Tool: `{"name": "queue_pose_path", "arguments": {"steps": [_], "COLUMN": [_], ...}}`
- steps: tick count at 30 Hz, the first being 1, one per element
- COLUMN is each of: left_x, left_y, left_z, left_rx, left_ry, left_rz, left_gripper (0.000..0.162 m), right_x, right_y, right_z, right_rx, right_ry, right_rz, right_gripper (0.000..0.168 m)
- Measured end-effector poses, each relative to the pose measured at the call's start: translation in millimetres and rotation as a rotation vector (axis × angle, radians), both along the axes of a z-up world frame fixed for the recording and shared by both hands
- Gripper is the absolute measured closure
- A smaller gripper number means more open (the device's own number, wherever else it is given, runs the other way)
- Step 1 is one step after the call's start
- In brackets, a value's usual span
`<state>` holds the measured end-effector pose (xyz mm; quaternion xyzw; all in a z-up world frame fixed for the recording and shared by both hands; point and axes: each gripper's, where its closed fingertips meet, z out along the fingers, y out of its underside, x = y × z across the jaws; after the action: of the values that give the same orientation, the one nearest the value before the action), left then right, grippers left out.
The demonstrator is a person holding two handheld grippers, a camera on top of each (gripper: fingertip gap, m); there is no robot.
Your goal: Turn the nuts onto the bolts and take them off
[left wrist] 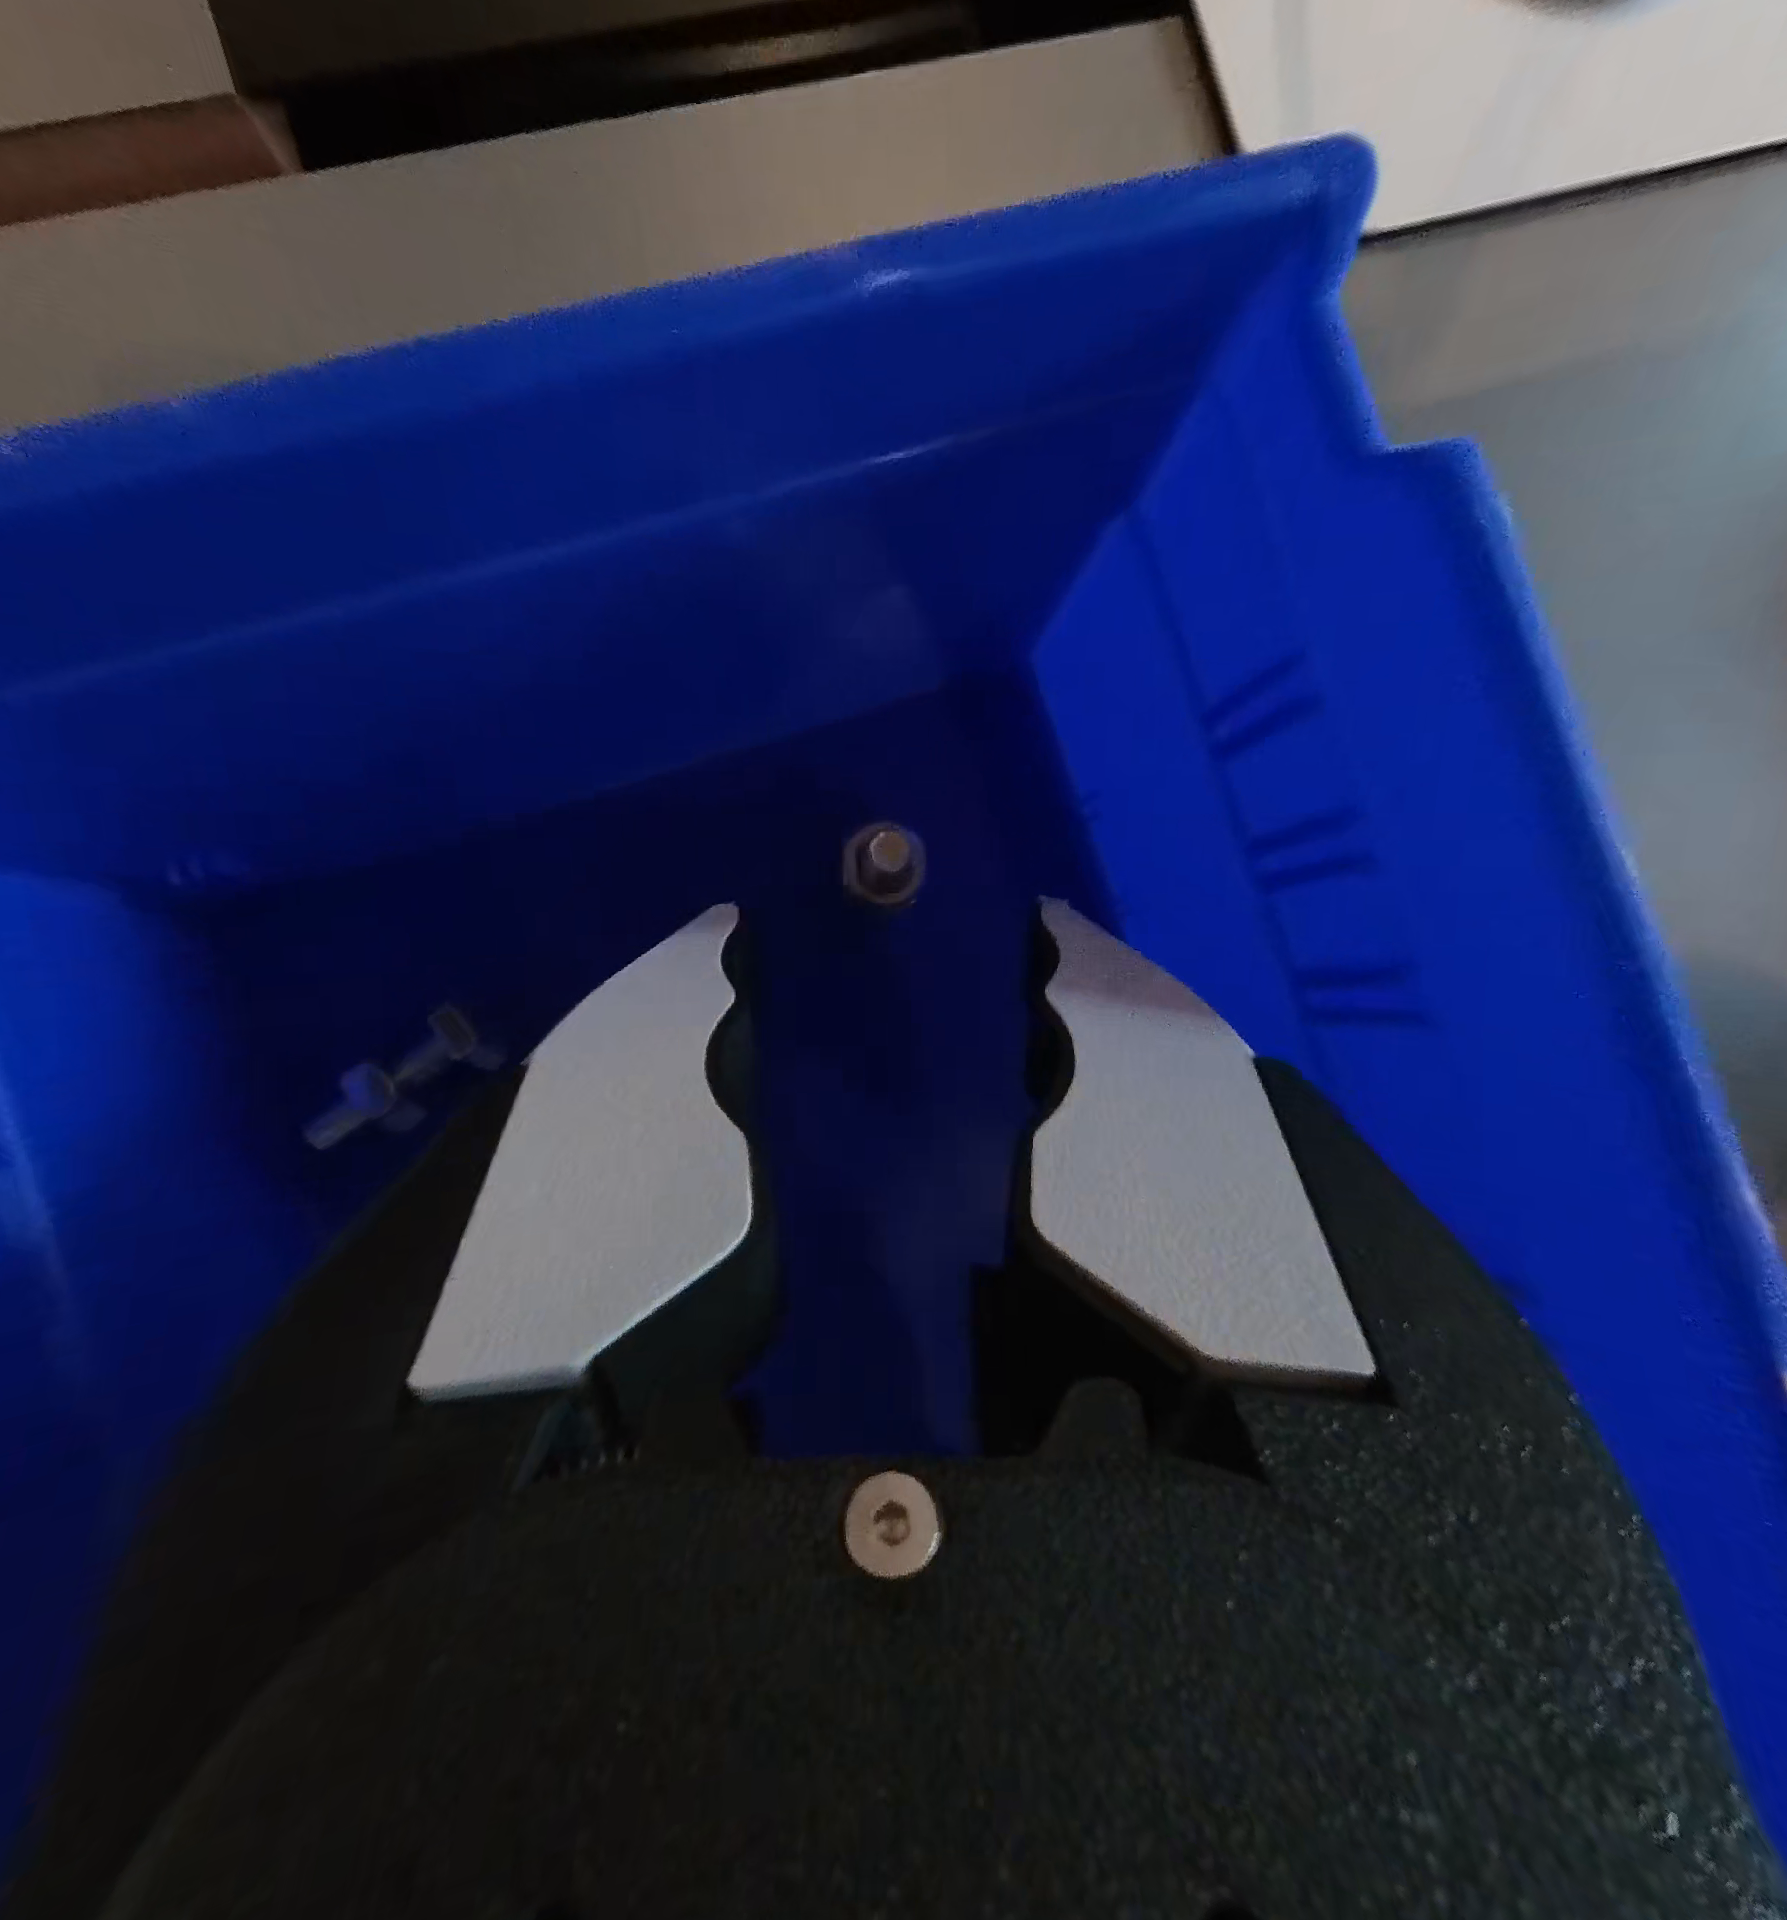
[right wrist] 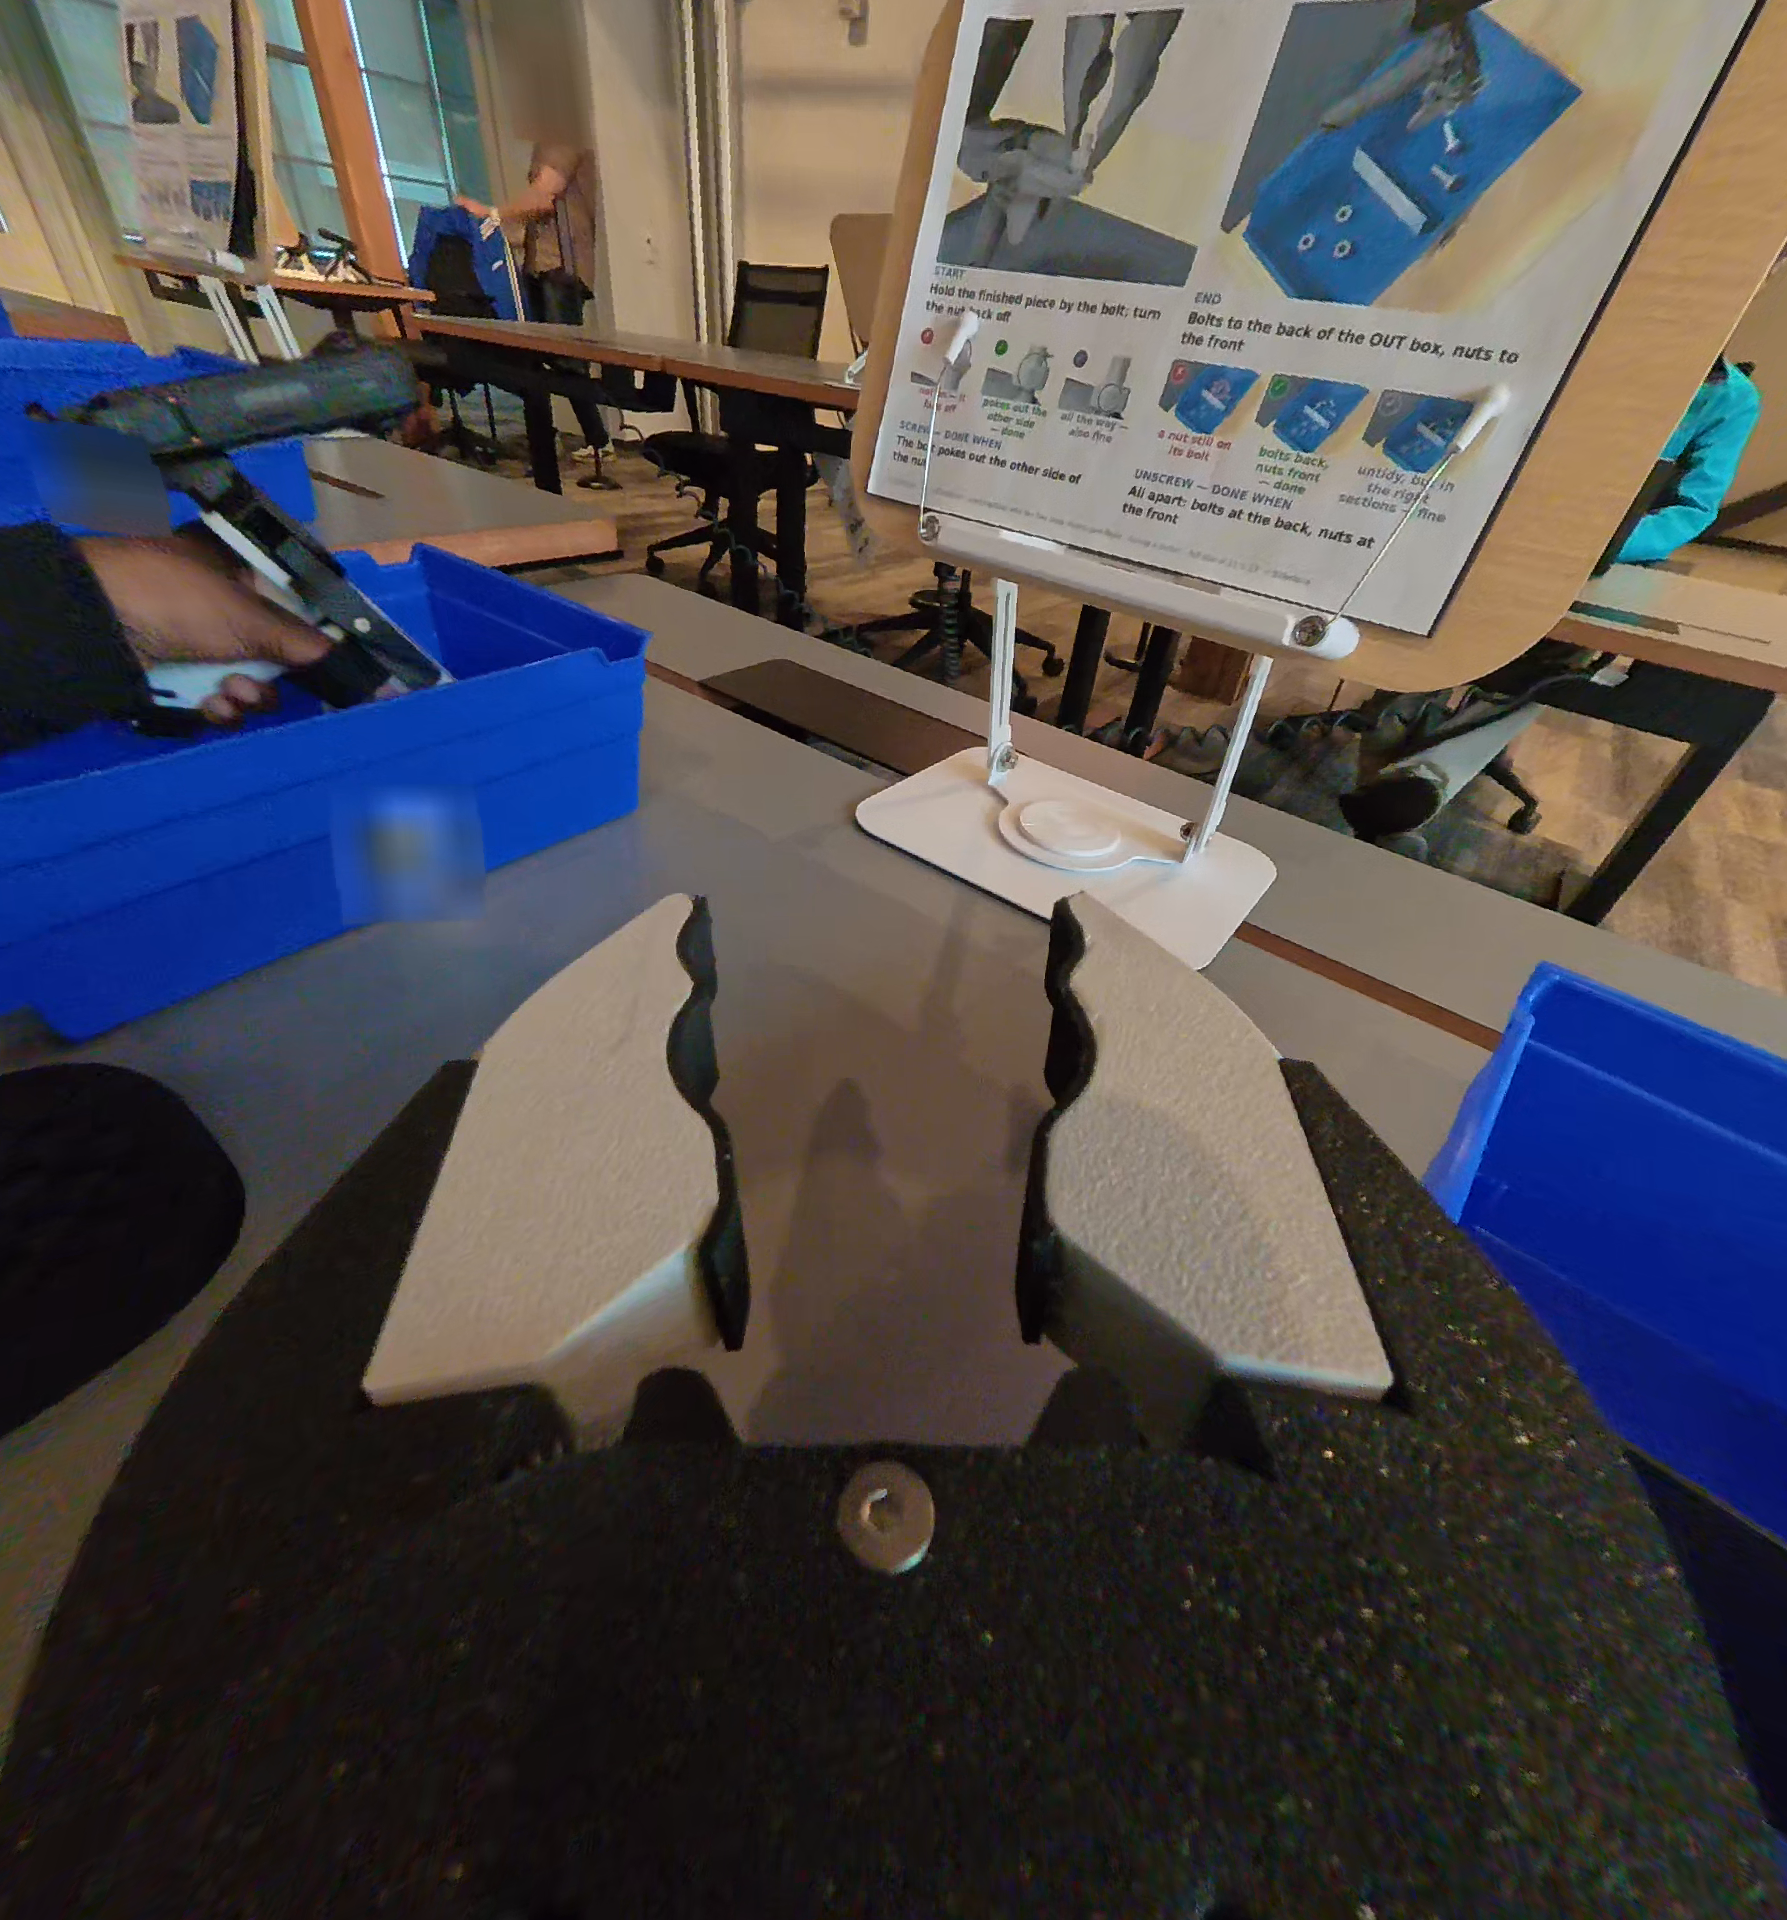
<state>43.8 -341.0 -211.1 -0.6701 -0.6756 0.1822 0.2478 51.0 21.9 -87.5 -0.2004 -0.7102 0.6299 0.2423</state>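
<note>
Fingers of both grippers (left wrist: 887, 914) (right wrist: 873, 920) spread, empty | bolt (left wrist: 881, 858) (blurred) in bin (left wrist: 598, 582)

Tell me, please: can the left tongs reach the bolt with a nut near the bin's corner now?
Probably yes. The left tongs are open inside the blue bin, and the bolt with its nut lies just beyond the tips, with nothing between. The corner walls stand close, though.

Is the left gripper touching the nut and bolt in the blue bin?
Apart. The left wrist view shows blue bin floor between the left gripper and the nut and bolt.
</note>
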Motion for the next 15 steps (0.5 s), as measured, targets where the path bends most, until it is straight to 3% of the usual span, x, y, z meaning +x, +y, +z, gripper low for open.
{"name": "queue_pose_path", "arguments": {"steps": [8,10,12,15], "left_x": [-11.2,-11.8,-13.5,-15.2], "left_y": [1.8,1.7,1.6,1.7], "left_z": [-25.2,-30.3,-30.1,-29.9], "left_rx": [-0.022,-0.042,-0.055,-0.050], "left_ry": [0.031,0.037,0.069,0.113], "left_rz": [-0.021,-0.035,-0.046,-0.052], "left_gripper": [0.114,0.123,0.143,0.143], "right_x": [0.1,0.0,0.1,0.0], "right_y": [-0.6,-0.6,-0.5,-0.7], "right_z": [-1.2,-1.4,-1.5,-1.9], "right_rx": [0.008,0.007,0.007,0.010], "right_ry": [-0.003,-0.004,-0.004,-0.004], "right_rz": [0.005,0.006,0.007,0.006], "right_gripper": [0.108,0.108,0.108,0.108]}}
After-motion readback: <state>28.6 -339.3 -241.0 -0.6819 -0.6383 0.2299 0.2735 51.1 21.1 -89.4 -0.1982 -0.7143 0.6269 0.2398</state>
